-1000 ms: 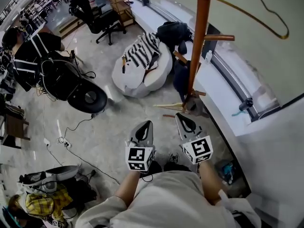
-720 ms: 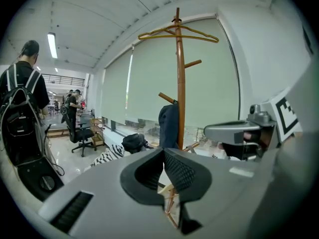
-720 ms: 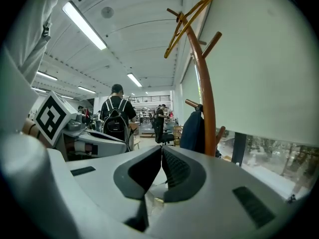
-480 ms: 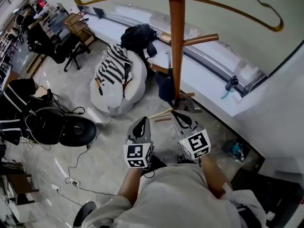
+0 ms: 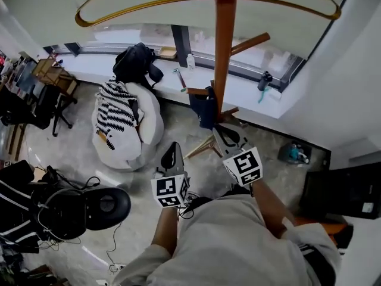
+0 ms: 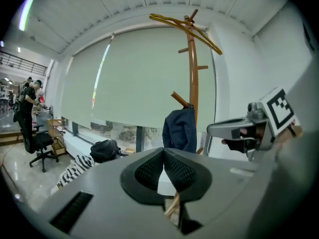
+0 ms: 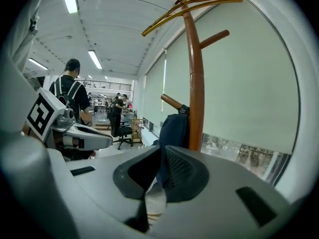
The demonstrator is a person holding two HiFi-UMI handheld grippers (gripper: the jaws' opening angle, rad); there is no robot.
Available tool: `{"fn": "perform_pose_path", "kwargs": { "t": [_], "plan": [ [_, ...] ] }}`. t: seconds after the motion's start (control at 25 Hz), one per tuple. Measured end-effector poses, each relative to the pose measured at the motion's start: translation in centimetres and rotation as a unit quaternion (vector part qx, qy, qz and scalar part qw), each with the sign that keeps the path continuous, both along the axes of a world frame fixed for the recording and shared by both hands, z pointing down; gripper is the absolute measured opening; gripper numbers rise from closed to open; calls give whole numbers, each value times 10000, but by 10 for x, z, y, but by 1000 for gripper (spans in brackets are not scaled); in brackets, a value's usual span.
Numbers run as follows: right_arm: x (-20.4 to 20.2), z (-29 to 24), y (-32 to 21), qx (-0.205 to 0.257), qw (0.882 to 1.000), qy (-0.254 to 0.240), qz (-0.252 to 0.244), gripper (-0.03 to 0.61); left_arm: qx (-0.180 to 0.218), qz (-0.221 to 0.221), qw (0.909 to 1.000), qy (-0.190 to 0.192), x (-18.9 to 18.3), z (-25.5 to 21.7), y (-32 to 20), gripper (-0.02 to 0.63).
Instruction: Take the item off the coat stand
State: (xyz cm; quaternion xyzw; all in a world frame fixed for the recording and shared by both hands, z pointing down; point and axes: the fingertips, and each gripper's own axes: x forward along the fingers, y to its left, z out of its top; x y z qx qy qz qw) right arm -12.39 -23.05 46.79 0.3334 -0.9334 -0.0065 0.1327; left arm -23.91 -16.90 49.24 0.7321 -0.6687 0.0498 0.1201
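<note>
An orange-brown wooden coat stand [image 5: 225,46] rises in front of me by the window ledge. A dark blue garment [image 5: 205,106] hangs from one of its lower pegs. A golden wire hanger [image 5: 202,0] lies across its top. My left gripper [image 5: 172,150] is shut and empty, held short of the stand and left of it. My right gripper [image 5: 221,132] is also shut and empty, with its tips near the foot of the pole. In the left gripper view the garment [image 6: 180,129] hangs just beyond the gripper [image 6: 163,151]. In the right gripper view the garment [image 7: 174,128] is straight ahead of the gripper [image 7: 162,148].
A white beanbag [image 5: 146,121] with a striped cloth [image 5: 116,112] lies left of the stand. A black backpack [image 5: 136,61] rests on the window ledge [image 5: 250,94]. An office chair [image 5: 36,100] and a black round seat [image 5: 104,204] stand at the left. People [image 7: 72,103] stand far behind.
The head view has swung round, so the stand and window now sit in the upper middle. Both grippers stay shut and side by side, a little nearer the stand's foot.
</note>
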Motion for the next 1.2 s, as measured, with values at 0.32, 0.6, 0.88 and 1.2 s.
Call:
{"fn": "perform_pose_path", "kwargs": {
  "t": [0.32, 0.6, 0.88, 1.2],
  "plan": [
    [-4, 7, -1, -421, 9980, -162, 443, 187, -211, 464, 9987, 54, -12, 17, -3, 11],
    [-14, 24, -30, -525, 9959, 195, 710, 246, -216, 96, 9997, 90, -28, 17, -5, 11],
    [-21, 48, -42, -834, 9920, 448, 830, 261, -277, -338, 9990, -49, -39, 19, 11, 11],
    [-35, 33, -39, -513, 9966, 262, 582, 72, -443, -699, 9966, 30, -51, 25, 28, 11]
  ]
}}
